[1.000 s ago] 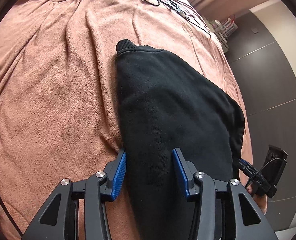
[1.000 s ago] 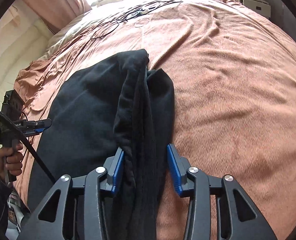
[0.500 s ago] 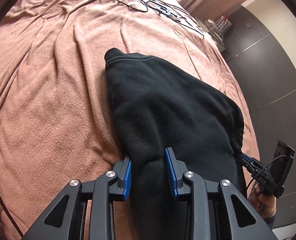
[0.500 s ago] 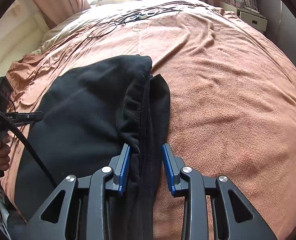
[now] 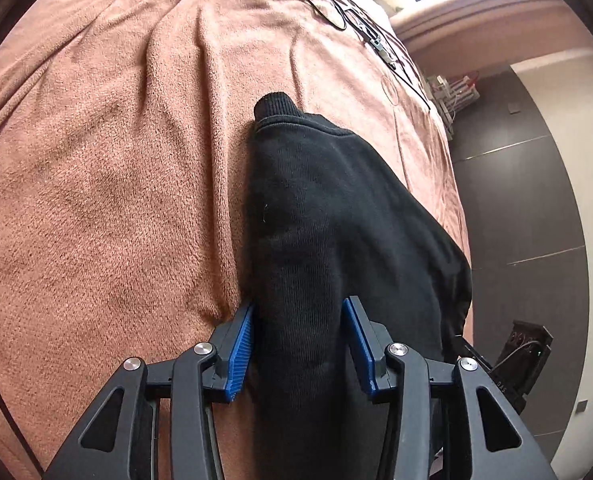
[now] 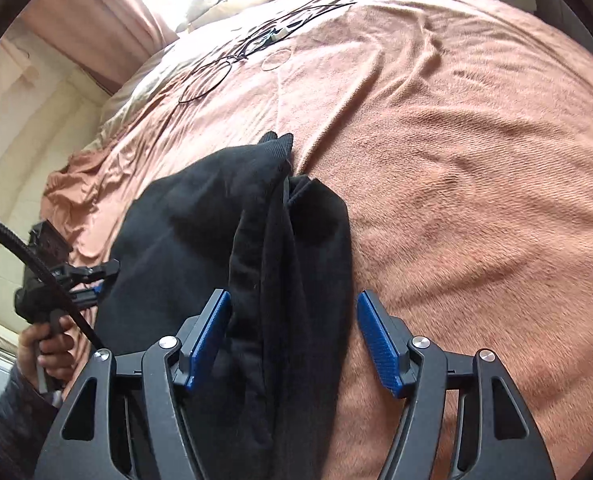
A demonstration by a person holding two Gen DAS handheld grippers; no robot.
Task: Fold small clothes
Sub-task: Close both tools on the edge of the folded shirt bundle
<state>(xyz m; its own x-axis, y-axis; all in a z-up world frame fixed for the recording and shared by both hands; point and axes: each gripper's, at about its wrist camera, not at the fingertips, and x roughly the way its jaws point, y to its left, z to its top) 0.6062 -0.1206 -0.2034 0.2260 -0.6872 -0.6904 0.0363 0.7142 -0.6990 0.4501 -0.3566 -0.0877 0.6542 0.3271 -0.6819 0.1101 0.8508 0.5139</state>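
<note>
The black knitted sweatshirt point(image 5: 336, 208) lies folded lengthwise on the brown fleece blanket point(image 5: 108, 184), its ribbed cuff point(image 5: 274, 106) pointing to the far side. It looks soft, thick and limp, so expect it to sag; take it by the bunched near edges, through all layers. Your left gripper point(image 5: 298, 340) points steeply down, jaws opening with a fold of cloth between them. Your right gripper point(image 6: 292, 336) slants down likewise, jaws opening wide around the layered hem point(image 6: 272, 280), the right pad point(image 6: 376, 340) clear of it.
</note>
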